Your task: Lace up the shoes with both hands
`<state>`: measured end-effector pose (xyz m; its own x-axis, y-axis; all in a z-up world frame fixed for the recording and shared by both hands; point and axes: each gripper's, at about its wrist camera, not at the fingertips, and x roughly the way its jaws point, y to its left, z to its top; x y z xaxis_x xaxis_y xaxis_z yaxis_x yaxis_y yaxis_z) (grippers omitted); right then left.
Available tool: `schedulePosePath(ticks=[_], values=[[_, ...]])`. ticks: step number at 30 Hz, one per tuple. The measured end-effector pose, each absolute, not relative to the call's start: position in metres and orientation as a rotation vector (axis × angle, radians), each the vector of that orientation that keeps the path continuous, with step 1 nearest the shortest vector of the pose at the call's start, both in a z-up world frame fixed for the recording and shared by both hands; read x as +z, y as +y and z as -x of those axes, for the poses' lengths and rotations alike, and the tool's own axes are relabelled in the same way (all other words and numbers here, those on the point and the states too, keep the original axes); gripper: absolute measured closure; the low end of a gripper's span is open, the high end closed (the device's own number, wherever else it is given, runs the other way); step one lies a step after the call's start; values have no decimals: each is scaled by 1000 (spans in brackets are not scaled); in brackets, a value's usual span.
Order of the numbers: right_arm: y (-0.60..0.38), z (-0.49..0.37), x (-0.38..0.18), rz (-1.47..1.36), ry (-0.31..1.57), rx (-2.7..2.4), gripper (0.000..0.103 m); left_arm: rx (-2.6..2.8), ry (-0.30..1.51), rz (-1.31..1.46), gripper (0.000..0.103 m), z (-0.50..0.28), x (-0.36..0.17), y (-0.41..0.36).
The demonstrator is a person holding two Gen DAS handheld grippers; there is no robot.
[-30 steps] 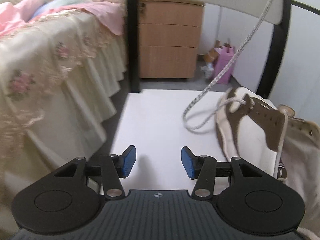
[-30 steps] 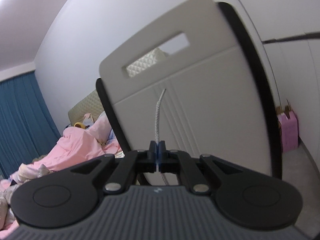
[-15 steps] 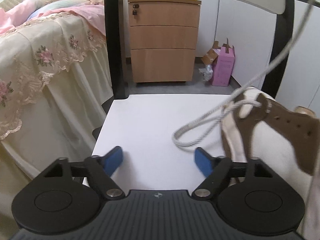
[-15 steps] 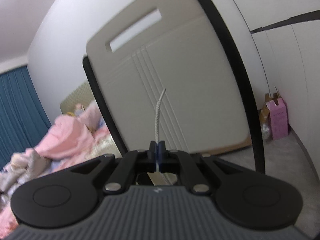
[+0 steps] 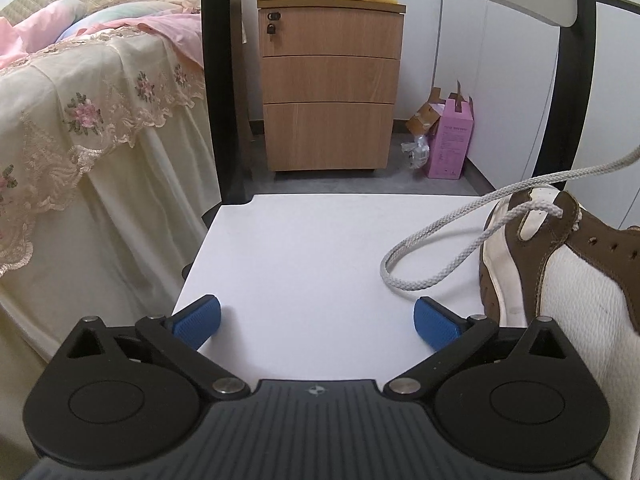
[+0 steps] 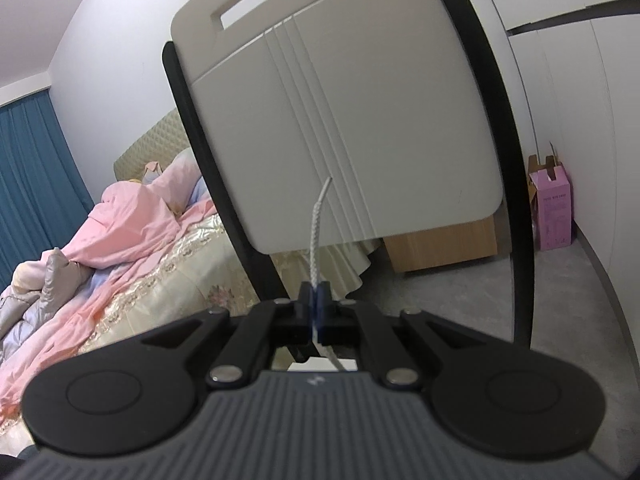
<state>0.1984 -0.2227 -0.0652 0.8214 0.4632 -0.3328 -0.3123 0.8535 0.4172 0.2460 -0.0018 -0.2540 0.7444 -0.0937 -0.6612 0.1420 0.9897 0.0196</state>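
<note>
A white and brown shoe [image 5: 560,272] lies on the white chair seat [image 5: 304,264] at the right of the left wrist view. A white lace [image 5: 436,236] runs from its eyelet, loops on the seat and rises off to the upper right. My left gripper [image 5: 316,322] is open and empty, low over the seat, left of the shoe. My right gripper [image 6: 315,300] is shut on the lace end [image 6: 316,224], which sticks up between its pads, held high in front of the chair back [image 6: 340,120].
A bed with a lace-trimmed cover [image 5: 92,132] stands at the left. A wooden drawer cabinet [image 5: 328,92] and a pink box [image 5: 454,140] are behind the chair. Black chair frame posts [image 5: 218,80] rise at the seat's back.
My left gripper has opened wider and shifted left, away from the shoe. My right gripper, still holding the lace end, has tilted down. The lace loop has shortened.
</note>
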Motion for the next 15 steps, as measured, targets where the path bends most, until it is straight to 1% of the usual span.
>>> schedulePosePath(ticks=[15], values=[[-213,-206,-75,-358,483,426,100,-123,720,-66,0,-243,-254,-1]])
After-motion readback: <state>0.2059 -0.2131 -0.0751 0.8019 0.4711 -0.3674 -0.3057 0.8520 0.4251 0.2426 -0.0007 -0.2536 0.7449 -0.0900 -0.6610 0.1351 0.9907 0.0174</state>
